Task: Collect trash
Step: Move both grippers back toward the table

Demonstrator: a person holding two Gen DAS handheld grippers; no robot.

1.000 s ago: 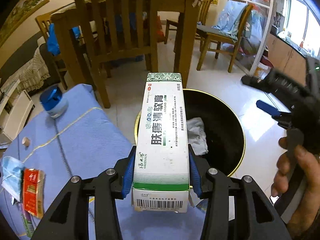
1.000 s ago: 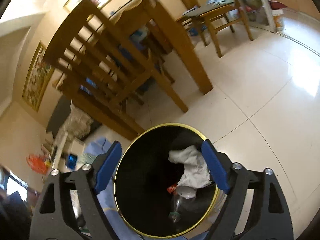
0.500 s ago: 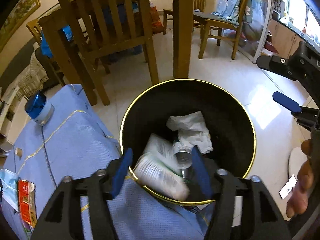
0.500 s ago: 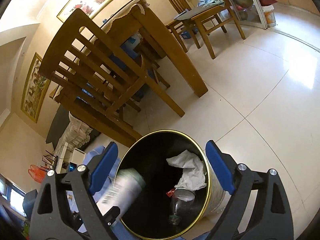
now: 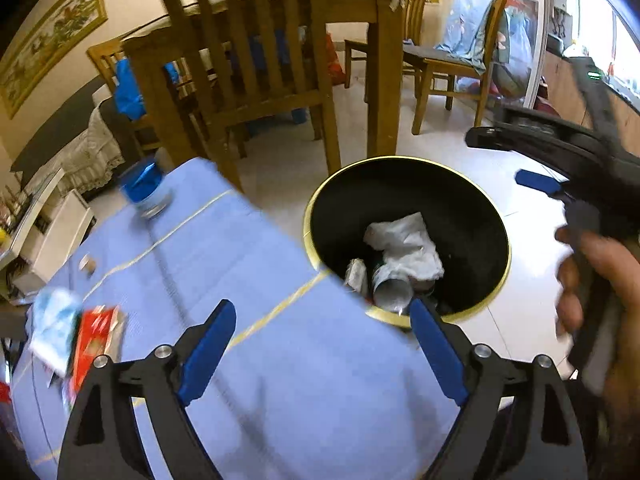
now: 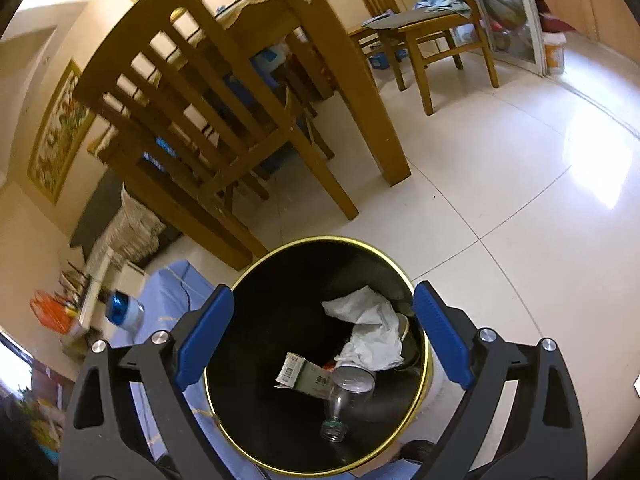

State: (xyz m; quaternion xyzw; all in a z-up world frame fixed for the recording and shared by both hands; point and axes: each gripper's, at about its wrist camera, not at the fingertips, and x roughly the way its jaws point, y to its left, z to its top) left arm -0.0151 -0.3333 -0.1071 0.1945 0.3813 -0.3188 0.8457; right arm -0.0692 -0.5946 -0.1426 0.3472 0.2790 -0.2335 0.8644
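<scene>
A black bin with a gold rim (image 5: 496,216) (image 6: 256,268) stands on the floor beside the blue-clothed table (image 5: 248,264). Inside lie the white-green box (image 6: 304,374), crumpled white paper (image 6: 372,332) (image 5: 408,244) and a clear plastic bottle (image 6: 340,408). My left gripper (image 5: 320,344) is open and empty above the table edge near the bin. My right gripper (image 6: 324,336) is open and empty over the bin; it also shows at the right of the left wrist view (image 5: 536,182). A red packet (image 5: 94,344) and a blue face mask (image 5: 54,324) lie on the table at left.
A blue-lidded jar (image 5: 144,192) (image 6: 122,310) stands at the table's far corner, with a small round piece (image 5: 88,264) nearby. Wooden chairs (image 5: 248,60) and a dining table (image 6: 328,60) stand behind the bin. White tiled floor (image 6: 520,200) lies to the right.
My left gripper opened and let go of the white-green box, which fell into the bin. The left gripper then moved back left over the table. The right gripper stayed open above the bin.
</scene>
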